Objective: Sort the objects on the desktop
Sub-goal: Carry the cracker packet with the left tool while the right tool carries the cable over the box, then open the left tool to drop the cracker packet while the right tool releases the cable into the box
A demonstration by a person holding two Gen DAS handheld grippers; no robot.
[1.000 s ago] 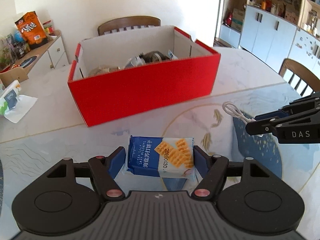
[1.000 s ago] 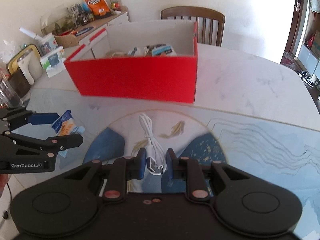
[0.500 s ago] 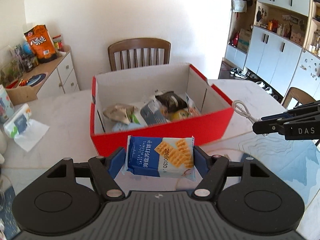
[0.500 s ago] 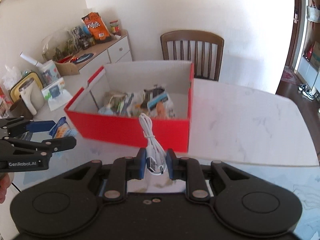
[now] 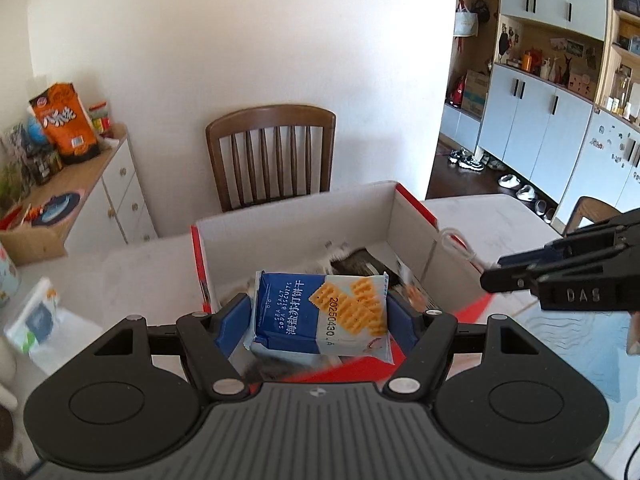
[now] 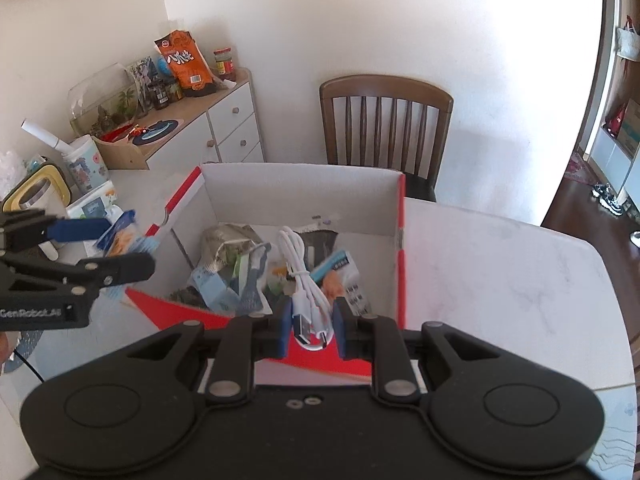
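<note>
My left gripper (image 5: 318, 320) is shut on a blue soda biscuit packet (image 5: 320, 314) and holds it in the air above the front left of the red cardboard box (image 5: 296, 216). My right gripper (image 6: 310, 324) is shut on a coiled white USB cable (image 6: 300, 272) and holds it above the box's front wall (image 6: 320, 360). The box (image 6: 400, 240) holds several snack packets and wrappers. The right gripper shows in the left wrist view (image 5: 500, 276), the left gripper in the right wrist view (image 6: 132, 252).
A wooden chair (image 5: 272, 156) stands behind the marble table (image 6: 500, 264). A white sideboard (image 6: 224, 128) with snack bags and a fish bowl is at the left. A tissue pack (image 5: 36, 320) lies on the table left of the box.
Both grippers have risen off the table and moved forward with their loads; they now hang over the box instead of in front of it.
</note>
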